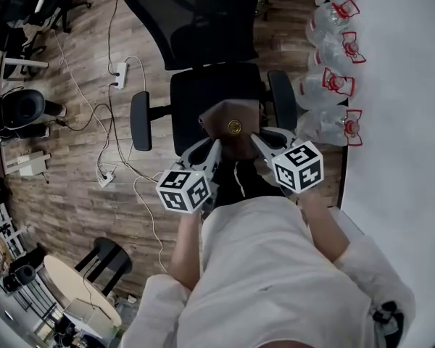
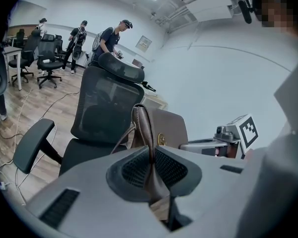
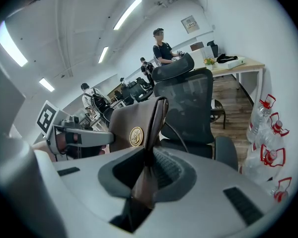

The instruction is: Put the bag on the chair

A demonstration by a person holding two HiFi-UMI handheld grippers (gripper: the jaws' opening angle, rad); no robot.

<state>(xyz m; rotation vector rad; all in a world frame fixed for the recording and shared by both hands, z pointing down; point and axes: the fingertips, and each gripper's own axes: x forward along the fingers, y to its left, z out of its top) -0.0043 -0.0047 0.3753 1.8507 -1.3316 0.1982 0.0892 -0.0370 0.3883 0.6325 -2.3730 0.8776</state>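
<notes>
The brown wood-plank floor [image 1: 65, 158] carries a black mesh office chair with armrests [image 1: 203, 100], standing upright. One white power strip [image 1: 120, 75] lies on the floor left of the chair back. A second white power strip [image 1: 106, 177] lies nearer, with thin white cables [image 1: 110, 122] trailing across the planks around them. Clear plastic water bottles with red handles [image 1: 320, 89] stand in a row on the floor between the chair and a white table [image 1: 406, 85].

bag [image 1: 221, 116] is showing brown with gold emblem [image 1: 234, 127]; chair [image 1: 196, 93] is showing black; bottles [image 1: 320, 89] are wearing red handles.
</notes>
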